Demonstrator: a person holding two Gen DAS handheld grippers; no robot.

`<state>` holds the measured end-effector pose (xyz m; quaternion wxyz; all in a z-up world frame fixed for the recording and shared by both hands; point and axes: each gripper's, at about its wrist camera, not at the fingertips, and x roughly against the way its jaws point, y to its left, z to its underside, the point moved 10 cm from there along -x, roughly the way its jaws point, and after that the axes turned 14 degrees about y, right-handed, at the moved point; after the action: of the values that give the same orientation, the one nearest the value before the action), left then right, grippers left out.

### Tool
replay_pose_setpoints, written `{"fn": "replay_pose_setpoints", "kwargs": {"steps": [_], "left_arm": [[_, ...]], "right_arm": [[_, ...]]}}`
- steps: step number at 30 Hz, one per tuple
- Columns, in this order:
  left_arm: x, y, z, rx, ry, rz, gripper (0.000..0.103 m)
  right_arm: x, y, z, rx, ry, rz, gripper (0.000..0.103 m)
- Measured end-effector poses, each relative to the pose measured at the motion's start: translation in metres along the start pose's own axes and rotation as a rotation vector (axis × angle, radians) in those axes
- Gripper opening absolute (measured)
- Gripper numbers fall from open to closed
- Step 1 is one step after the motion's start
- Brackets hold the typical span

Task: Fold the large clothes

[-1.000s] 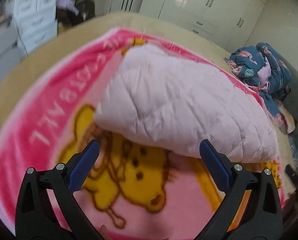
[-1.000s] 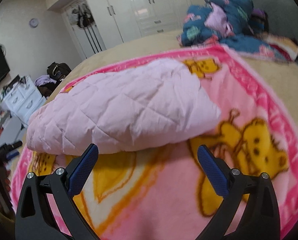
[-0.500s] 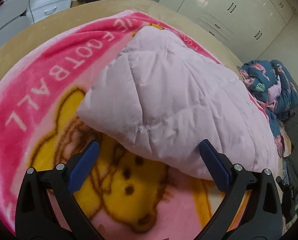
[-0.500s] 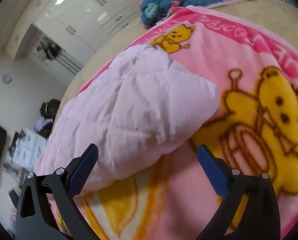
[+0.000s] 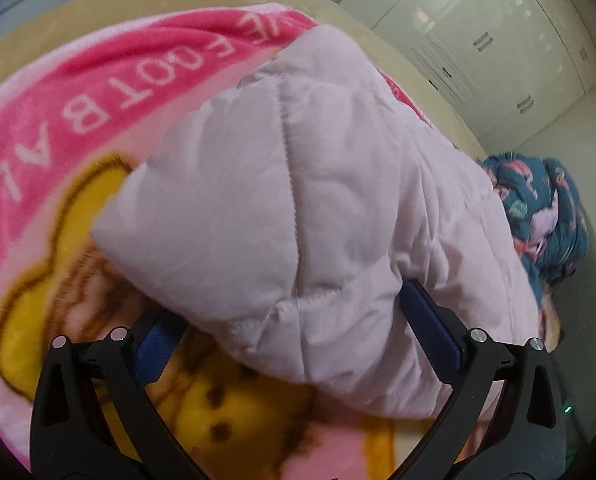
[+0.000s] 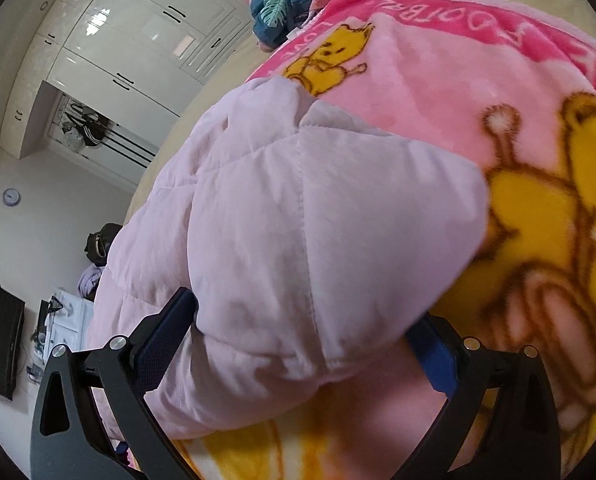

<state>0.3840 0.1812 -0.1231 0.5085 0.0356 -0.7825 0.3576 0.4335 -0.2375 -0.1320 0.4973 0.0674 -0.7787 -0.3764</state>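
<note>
My left gripper and right gripper are both spread wide, straddling opposite corners of the pale pink quilted jacket, not clamped. Jacket lies bunched on the pink bear blanket.

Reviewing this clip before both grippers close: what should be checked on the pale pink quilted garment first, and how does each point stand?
1. Left gripper open, straddling the quilted garment corner: ok.
2. Right gripper open, straddling the other corner: ok.
3. Fingers clear of the cartoon blanket beneath: cannot tell.
4. Garment lies apart from the blue floral bundle: ok.
5. Garment already folded into a thick stack: ok.
6. All layers inside each grip: cannot tell.
</note>
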Motion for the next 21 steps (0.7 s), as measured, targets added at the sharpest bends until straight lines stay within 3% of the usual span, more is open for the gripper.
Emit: {"fn": "replay_pose_setpoints", "kwargs": {"steps": [11,21], "left_arm": [[-0.017,-0.004,-0.021,0.1,-0.014,0.06,0.095],[-0.027,-0.006,-0.034,0.1,-0.028,0.076,0.095]], "right_arm": [[-0.011,0.001,-0.009,0.023,-0.006,-0.004,0.099],[-0.014,0.006,-0.01,0.049,-0.009,0.017,0.099]]}}
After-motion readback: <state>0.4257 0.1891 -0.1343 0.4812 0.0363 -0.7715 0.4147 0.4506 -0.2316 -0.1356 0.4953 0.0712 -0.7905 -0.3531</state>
